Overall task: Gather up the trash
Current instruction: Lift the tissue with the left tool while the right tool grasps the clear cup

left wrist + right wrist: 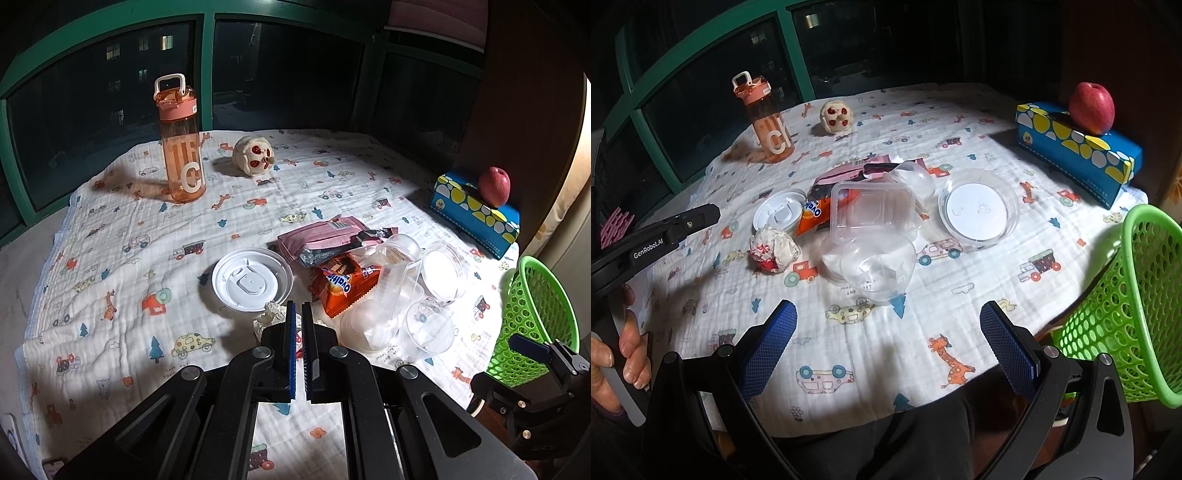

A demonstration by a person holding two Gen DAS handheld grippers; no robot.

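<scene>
Above the crumpled tissue (772, 249), the left gripper (298, 308) is pressed together, empty. The right gripper (888, 314) is spread wide, green basket (1123, 314) at three o'clock.

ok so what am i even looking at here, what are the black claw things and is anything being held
No robot: a person holds a two-finger gripper in each hand, each with a camera looking along its fingers. The left view shows the left gripper, shut and empty, above a crumpled tissue. The right view shows the right gripper, open and empty. On the patterned cloth lies trash: clear plastic cups, a white lid, an orange snack wrapper. The green basket sits at the right edge. The water bottle and apple stand farther back.
</scene>
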